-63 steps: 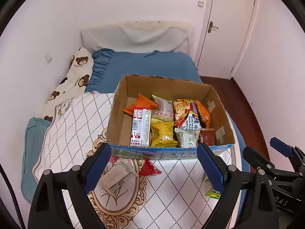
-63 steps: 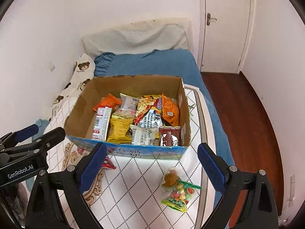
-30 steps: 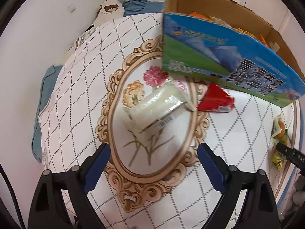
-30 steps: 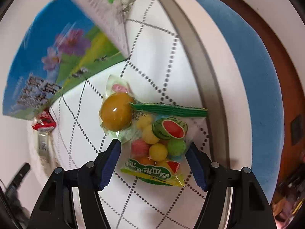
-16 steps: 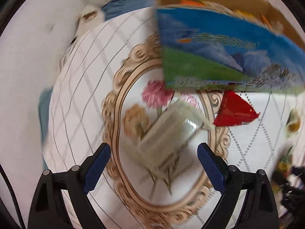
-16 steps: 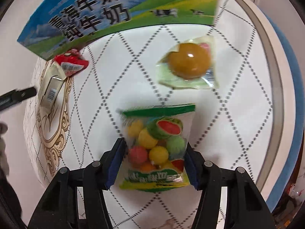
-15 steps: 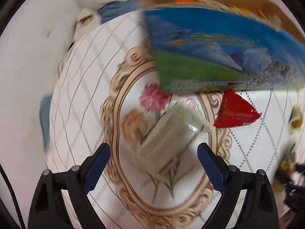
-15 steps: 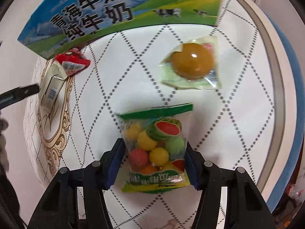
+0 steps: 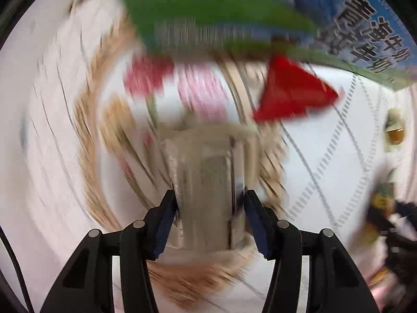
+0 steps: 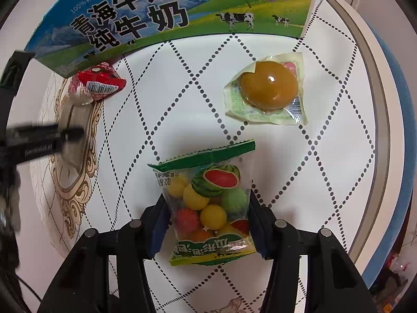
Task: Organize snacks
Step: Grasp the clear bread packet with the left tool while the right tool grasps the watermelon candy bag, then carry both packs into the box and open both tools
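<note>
The landmark is the milk carton box (image 10: pixel 161 13), its blue-and-green printed wall standing at the far side of the quilted white cloth (image 10: pixel 182 99). In front of that wall, toward its right end, the right gripper (image 10: pixel 208 224) points down over the fruit-candy bag (image 10: pixel 208 206); its jaws are closing with the bag between them, the blue pads (image 10: pixel 159 229) touching the bag's sides. Between this bag and the box lies a sealed yellow jelly cup (image 10: pixel 268 88). Below the box's left end, the left gripper (image 9: pixel 209 221) is closing too — the pale clear-wrapped packet (image 9: pixel 206 180) sits between its pads, which meet the wrapper's edges, though that view is heavily blurred. A red wrapped snack (image 10: pixel 100 82) lies just beside the box's near left corner.
</note>
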